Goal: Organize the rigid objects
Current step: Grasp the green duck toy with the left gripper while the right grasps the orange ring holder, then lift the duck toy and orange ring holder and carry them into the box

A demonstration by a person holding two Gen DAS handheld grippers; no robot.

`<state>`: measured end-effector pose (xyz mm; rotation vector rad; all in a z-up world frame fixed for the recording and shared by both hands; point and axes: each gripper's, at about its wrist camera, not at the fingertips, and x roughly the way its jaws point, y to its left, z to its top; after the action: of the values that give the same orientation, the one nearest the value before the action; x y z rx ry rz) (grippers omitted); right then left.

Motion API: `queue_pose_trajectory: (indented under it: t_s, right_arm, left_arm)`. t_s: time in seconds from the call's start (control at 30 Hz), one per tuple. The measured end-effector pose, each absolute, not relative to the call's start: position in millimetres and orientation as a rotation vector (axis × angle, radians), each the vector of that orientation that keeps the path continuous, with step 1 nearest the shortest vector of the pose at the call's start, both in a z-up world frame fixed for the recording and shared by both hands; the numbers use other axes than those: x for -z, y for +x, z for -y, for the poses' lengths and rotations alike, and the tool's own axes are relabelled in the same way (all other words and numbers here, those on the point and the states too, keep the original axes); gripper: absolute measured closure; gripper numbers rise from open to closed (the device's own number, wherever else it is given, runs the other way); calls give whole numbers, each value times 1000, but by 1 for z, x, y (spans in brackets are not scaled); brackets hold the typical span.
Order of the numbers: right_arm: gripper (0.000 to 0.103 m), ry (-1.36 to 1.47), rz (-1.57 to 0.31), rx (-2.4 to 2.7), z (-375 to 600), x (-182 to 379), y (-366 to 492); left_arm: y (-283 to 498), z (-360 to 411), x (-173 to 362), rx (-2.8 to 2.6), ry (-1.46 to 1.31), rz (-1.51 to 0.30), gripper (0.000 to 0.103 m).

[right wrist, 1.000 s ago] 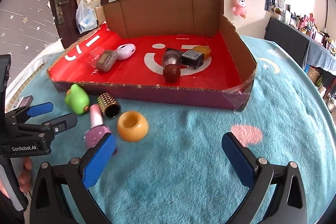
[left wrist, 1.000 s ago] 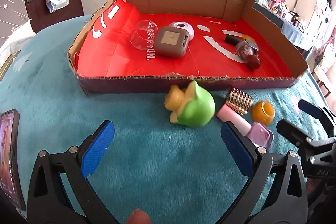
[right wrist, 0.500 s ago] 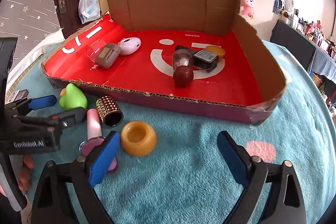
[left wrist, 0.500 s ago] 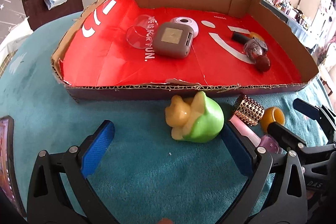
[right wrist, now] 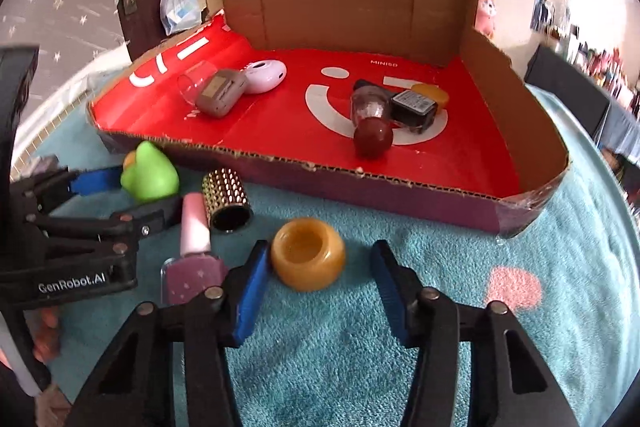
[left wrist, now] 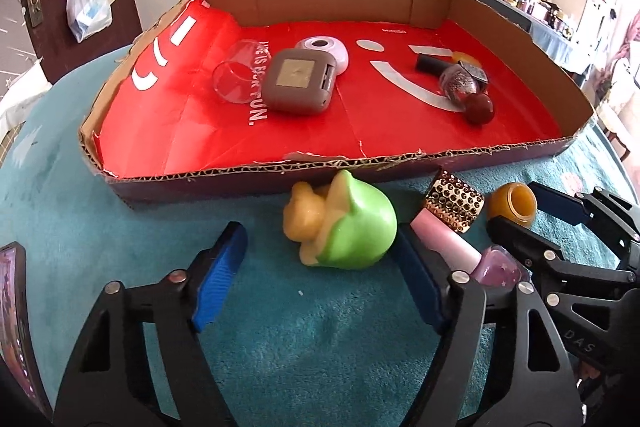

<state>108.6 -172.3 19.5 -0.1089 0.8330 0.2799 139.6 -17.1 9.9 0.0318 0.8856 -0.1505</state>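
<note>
A green and yellow toy (left wrist: 344, 227) lies on the teal cloth in front of the cardboard tray (left wrist: 280, 175). My left gripper (left wrist: 320, 267) is open, its fingers on either side of the toy's near end. An amber jar (right wrist: 307, 253) sits just ahead of my open right gripper (right wrist: 316, 287), between its blue pads. A pink nail polish bottle (right wrist: 194, 251) and a studded gold cap (right wrist: 226, 199) lie between the two grippers. The tray holds a grey case (left wrist: 300, 81), a clear cup (left wrist: 236, 77), a white dome (left wrist: 322, 49) and a glitter bottle with a red cap (left wrist: 466, 91).
The tray's low front wall (right wrist: 360, 179) stands just behind the loose items. A phone (left wrist: 12, 311) lies at the left edge of the cloth. A door and a hanging bag (left wrist: 88, 3) are behind the table.
Both grippers have moved forward and lower. The left now straddles the green toy and the right has closed in on the amber jar, with narrower jaws.
</note>
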Motion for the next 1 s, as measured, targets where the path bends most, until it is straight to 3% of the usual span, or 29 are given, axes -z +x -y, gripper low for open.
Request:
queue_pose_trajectory:
  t_s: [0.1,0.23,0.43,1.0]
  right_arm:
    - [52,-106,-835,-278,172,-19,110]
    - [53,-102,-835,-281,172,-19,112]
    - [63,-53,-827,-287,179,-19,112]
    - [63,20,-817,-300,188,-19,111]
  left_arm:
    - [141,19,-11,166,36,-884,36]
    - [140,30,-12,181,85,-872,51]
    - [140,28,-12,202,71,-868,58]
    - [133,18,-13,253,13,-844,60]
